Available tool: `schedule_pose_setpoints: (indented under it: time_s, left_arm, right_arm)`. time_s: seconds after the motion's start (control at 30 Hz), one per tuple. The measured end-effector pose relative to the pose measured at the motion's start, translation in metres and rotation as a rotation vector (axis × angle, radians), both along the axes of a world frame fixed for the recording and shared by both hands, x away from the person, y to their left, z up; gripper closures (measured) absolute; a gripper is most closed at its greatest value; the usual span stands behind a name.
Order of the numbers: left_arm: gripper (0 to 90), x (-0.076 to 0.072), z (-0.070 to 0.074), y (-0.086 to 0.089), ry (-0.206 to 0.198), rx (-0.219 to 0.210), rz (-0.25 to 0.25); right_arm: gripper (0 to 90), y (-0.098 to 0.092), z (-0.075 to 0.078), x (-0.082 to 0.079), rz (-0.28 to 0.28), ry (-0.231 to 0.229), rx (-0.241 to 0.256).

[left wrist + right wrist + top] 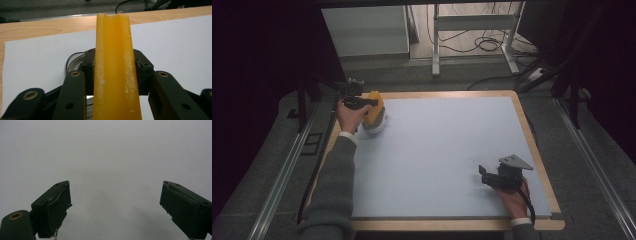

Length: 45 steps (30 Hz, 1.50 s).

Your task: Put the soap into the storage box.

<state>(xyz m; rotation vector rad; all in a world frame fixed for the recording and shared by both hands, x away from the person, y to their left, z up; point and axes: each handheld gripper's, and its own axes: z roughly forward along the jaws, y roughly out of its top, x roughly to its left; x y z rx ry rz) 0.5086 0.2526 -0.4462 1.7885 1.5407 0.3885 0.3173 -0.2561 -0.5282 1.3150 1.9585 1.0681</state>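
Currently: left claw (371, 103) clamps orange block (115, 70).
Block stands over a white dish (376, 125), far-left table (452, 95); right claw (115, 207) gapes wide, holding nothing.

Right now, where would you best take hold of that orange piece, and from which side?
Grip the orange piece across its two long flat sides, about midway along, much as the left gripper does now, with a jaw on each side. It is long and narrow, so its flanks fit between the jaws. Come from its near end, along its length.
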Motion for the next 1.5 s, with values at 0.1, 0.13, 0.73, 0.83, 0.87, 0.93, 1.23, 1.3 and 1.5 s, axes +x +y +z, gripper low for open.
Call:
schedule_pose_setpoints:
  time_s: [0.1,0.13,0.73,0.83,0.87,0.93,1.23,1.3,1.5]
  left_arm:
    - [61.4,0.002,-0.004,0.002,0.010,0.002,0.011]
    - [61.3,0.003,-0.006,0.003,0.014,0.002,0.009]
    - [61.1,0.007,-0.027,0.005,0.048,-0.003,0.037]
    - [58.7,0.006,-0.025,0.006,0.034,-0.004,0.039]
    - [56.2,0.005,-0.024,0.007,0.023,-0.002,0.040]
    - [50.6,0.002,-0.019,0.008,0.017,0.012,0.034]
    - [28.6,-0.016,-0.005,0.019,0.025,0.058,-0.005]
    - [26.7,-0.022,-0.003,0.021,0.018,0.056,-0.007]
    - [24.6,-0.043,0.003,0.017,-0.013,0.049,-0.077]
  right_arm:
    - [9.9,0.000,0.000,0.000,0.000,0.000,0.000]
    - [9.9,0.000,0.000,0.000,0.000,0.000,0.000]
    - [9.9,0.000,0.000,0.000,0.001,0.000,-0.001]
    - [9.9,0.000,0.000,0.000,0.001,0.001,0.000]
    - [9.9,0.000,0.000,0.000,0.001,0.001,-0.001]
    - [9.9,0.000,0.000,0.000,0.001,-0.001,-0.002]
    - [9.9,0.001,0.000,0.000,0.000,-0.003,-0.008]
    - [9.9,0.001,0.000,0.000,-0.001,-0.002,-0.007]
    - [9.9,0.001,0.000,0.000,-0.003,-0.003,-0.010]
